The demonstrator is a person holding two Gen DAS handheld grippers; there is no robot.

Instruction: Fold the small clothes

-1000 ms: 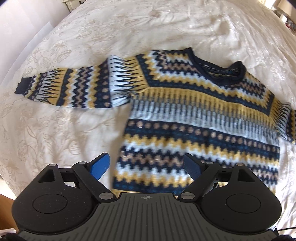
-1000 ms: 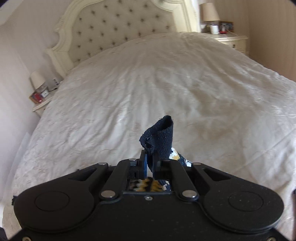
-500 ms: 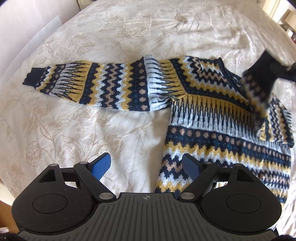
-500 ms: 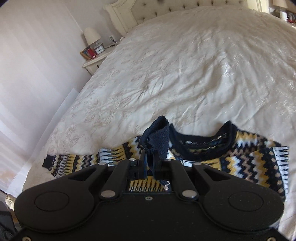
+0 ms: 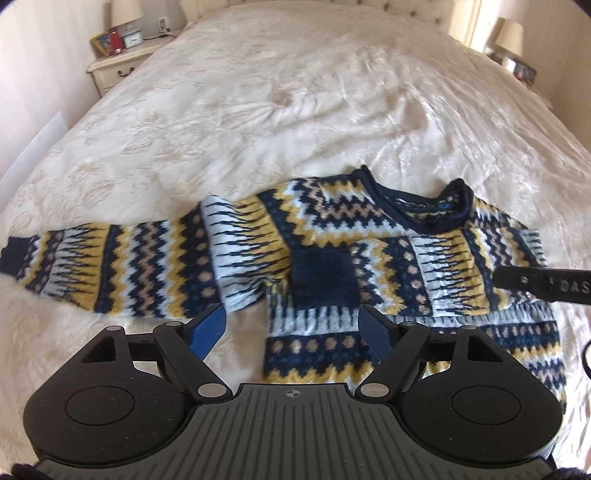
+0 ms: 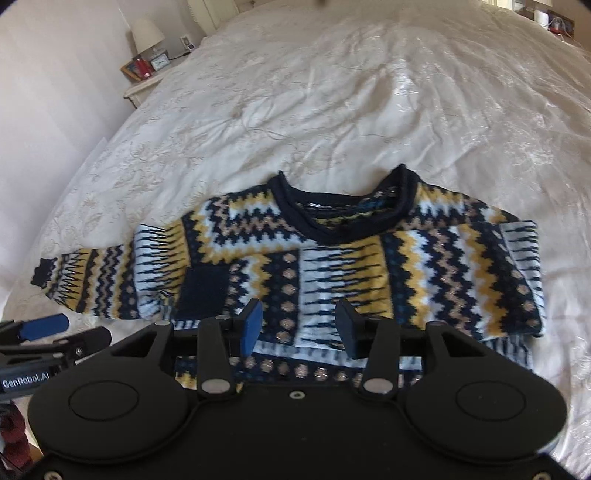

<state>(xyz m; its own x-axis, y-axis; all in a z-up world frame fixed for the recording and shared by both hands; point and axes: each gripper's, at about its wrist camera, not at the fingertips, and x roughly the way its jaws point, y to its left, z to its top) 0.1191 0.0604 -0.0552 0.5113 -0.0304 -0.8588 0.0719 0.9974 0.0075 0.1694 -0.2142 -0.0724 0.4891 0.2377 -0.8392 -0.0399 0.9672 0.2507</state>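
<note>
A small knitted sweater (image 5: 369, 236), navy, yellow and white zigzag, lies flat on the bed; it also shows in the right wrist view (image 6: 332, 258). Its right sleeve (image 6: 369, 288) is folded across the chest, with the navy cuff (image 5: 323, 275) lying mid-chest. The left sleeve (image 5: 110, 266) stretches out to the left. My left gripper (image 5: 293, 328) is open and empty, hovering over the sweater's lower left side. My right gripper (image 6: 299, 325) is open and empty above the folded sleeve.
The cream embroidered bedspread (image 5: 295, 110) covers the whole bed. A nightstand (image 5: 118, 62) with a lamp, clock and frame stands at the far left. Another lamp (image 5: 511, 33) is at the far right. The bed's left edge (image 6: 74, 177) drops off by the wall.
My right gripper carried the right sleeve's cuff across the chest, laid it down and opened. My left gripper tilted up; more of the bed shows.
</note>
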